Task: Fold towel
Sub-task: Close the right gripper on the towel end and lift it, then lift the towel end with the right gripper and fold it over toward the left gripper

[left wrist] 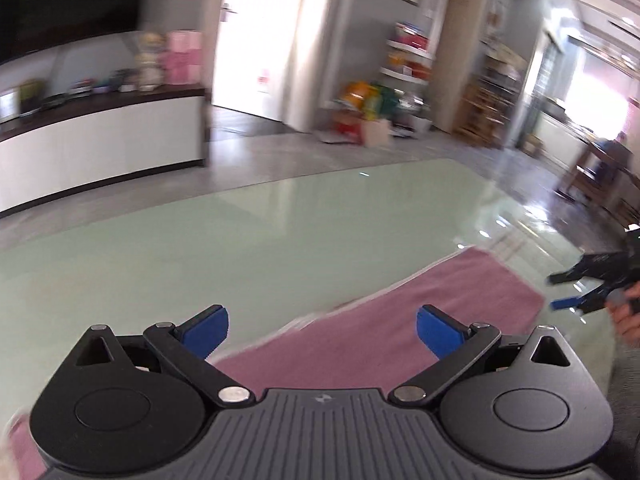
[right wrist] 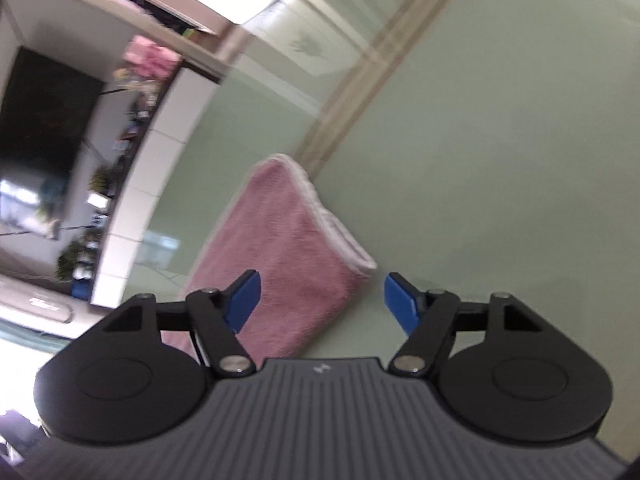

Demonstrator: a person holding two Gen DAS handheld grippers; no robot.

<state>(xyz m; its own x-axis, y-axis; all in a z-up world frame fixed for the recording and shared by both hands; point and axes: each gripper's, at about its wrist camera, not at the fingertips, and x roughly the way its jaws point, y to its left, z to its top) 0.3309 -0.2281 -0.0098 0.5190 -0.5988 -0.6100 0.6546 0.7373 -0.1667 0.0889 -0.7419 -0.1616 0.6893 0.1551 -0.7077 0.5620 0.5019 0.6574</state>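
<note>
The left gripper (left wrist: 322, 334) hangs above the worktop (left wrist: 248, 236) with its blue pads (left wrist: 208, 330) spread wide and nothing between them. Just below and ahead of it lies the pink towel (left wrist: 404, 320), folded into a long strip that runs from under the gripper's body away toward its upper right. The towel rests flat on the pale green glass, with a paler hem showing along its left edge. At the far right of this view, beyond the towel's far end, the right gripper (left wrist: 560, 290) appears small and side-on, held by a person's hand (left wrist: 628, 316); its two fingers stand apart with only air between them.

From the right wrist view, the right gripper (right wrist: 322, 304) has its jaws parted at a middling width, empty. The towel (right wrist: 280, 252) lies ahead of it and slightly to its left, stretching away from under the left pad (right wrist: 242, 304) toward the upper middle of the view. The towel's white-edged corner sits just short of the gap between the pads, nearer the left one; the right pad (right wrist: 400, 304) is over bare glass and clear of the cloth. Neither pad presses on the fabric.

Beyond the worktop, to the left of both grippers, stands a white cabinet (left wrist: 100, 136) with a dark top and blurred small items on it.
</note>
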